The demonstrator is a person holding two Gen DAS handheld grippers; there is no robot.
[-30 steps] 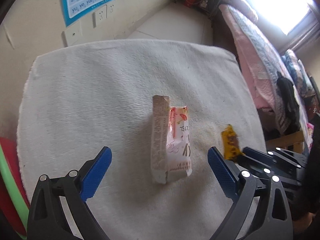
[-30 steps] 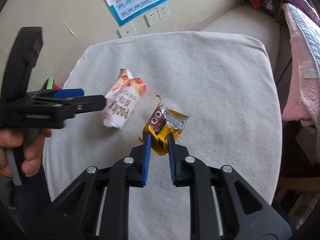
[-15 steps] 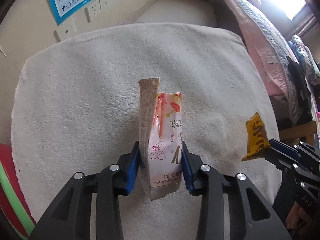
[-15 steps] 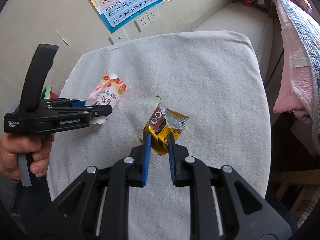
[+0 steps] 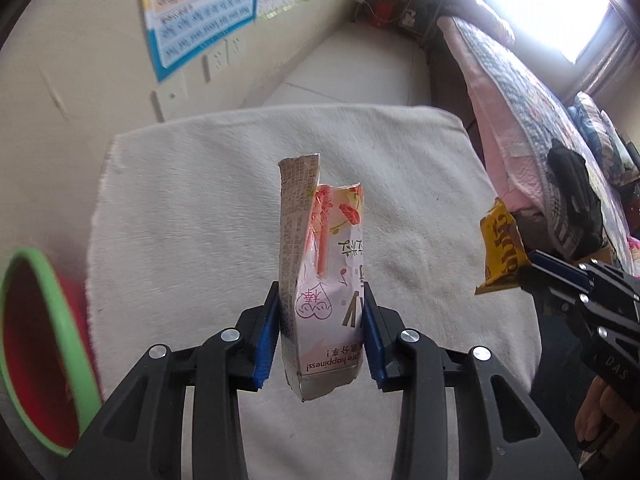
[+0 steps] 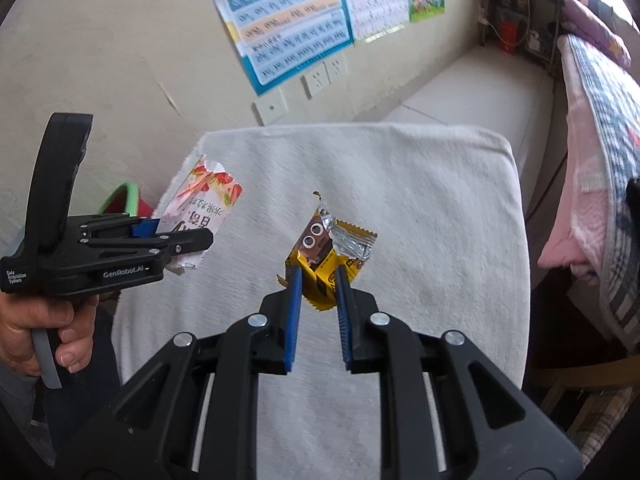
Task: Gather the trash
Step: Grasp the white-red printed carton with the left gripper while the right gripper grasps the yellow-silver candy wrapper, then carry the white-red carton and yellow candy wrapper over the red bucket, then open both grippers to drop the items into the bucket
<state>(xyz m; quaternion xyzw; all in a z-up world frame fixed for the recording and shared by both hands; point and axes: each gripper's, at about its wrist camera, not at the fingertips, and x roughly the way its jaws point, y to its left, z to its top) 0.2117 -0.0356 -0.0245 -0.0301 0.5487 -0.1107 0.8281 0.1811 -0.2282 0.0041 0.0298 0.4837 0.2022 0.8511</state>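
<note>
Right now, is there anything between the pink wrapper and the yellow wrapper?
No. In the right wrist view, only bare white cloth shows between the pink wrapper in the left gripper and the yellow wrapper in the right gripper.

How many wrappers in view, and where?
2. The pink wrapper is clamped in the left gripper; the yellow wrapper is clamped in the right gripper. Both are above the white cloth.

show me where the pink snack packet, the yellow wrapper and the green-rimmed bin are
pink snack packet [image 5: 324,304]: left wrist view, printed front between the pads.
yellow wrapper [image 6: 320,264]: right wrist view, yellow body between the pads.
green-rimmed bin [image 5: 60,344]: left wrist view, green rim.
</note>
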